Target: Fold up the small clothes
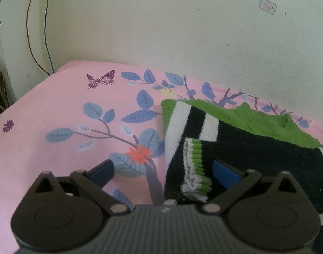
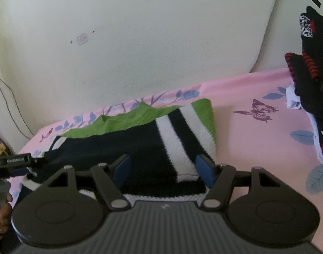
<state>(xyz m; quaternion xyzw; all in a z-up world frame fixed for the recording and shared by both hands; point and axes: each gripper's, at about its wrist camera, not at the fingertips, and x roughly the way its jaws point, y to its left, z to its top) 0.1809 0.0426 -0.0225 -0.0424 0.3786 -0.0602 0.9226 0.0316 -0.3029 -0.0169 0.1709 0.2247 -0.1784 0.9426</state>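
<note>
While the sweater lies half folded on the bed, the scene reads as follows.

Sweater [image 2: 144,146]: small knit in black, white and green, lying on the pink sheet [image 1: 45,110] close to the wall [image 1: 182,31], one sleeve turned in across the body.

Cuff [image 1: 195,167]: green-and-white ribbed end of that sleeve, resting on the black knit.

Risk, left side: if the jaws close here they may catch only the cuff's loose edge, and the sleeve would likely slip out or drag askew.

Risk, right side: the knit looks thick and springy; a shallow bite on the hem could let the layers slide apart and undo the fold.

Left gripper [image 1: 163,173]: jaws released and spread wide, nothing pinched; the cuff sits between them toward the right-hand finger, the other finger over bare sheet.

Right gripper [image 2: 164,169]: jaws apart, astride the near striped edge of the sweater, the knit between the blue pads; no squeeze on the cloth is evident.

Clothes pile [image 2: 309,74]: dark garments stacked at the far right, well apart.
</note>
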